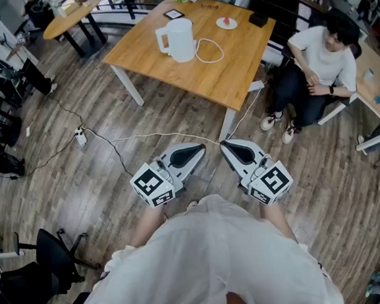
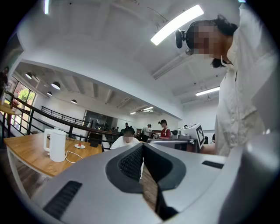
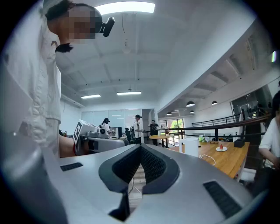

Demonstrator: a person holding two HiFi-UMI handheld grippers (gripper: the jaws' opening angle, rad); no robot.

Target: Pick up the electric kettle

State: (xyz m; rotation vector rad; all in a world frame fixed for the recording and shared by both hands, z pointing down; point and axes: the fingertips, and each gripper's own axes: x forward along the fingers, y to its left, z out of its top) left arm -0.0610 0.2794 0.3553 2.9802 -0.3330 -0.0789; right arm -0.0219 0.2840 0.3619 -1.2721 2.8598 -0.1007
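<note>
A white electric kettle (image 1: 179, 40) with a side handle stands on the wooden table (image 1: 162, 61), its white cord (image 1: 211, 49) looped beside it. The kettle (image 2: 55, 145) shows small at the left of the left gripper view and the kettle (image 3: 191, 146) at the right of the right gripper view. My left gripper (image 1: 200, 151) and right gripper (image 1: 225, 147) hang side by side over the floor, well short of the table, jaws pointing toward it. Both are shut with nothing between the pads.
A person (image 1: 318, 70) sits at the table's right corner. A small plate (image 1: 226, 23) and a dark box (image 1: 258, 19) lie on the far side of the table. A power strip (image 1: 81, 136) and cable (image 1: 149, 136) run across the floor. Black chairs (image 1: 51, 259) stand at the left.
</note>
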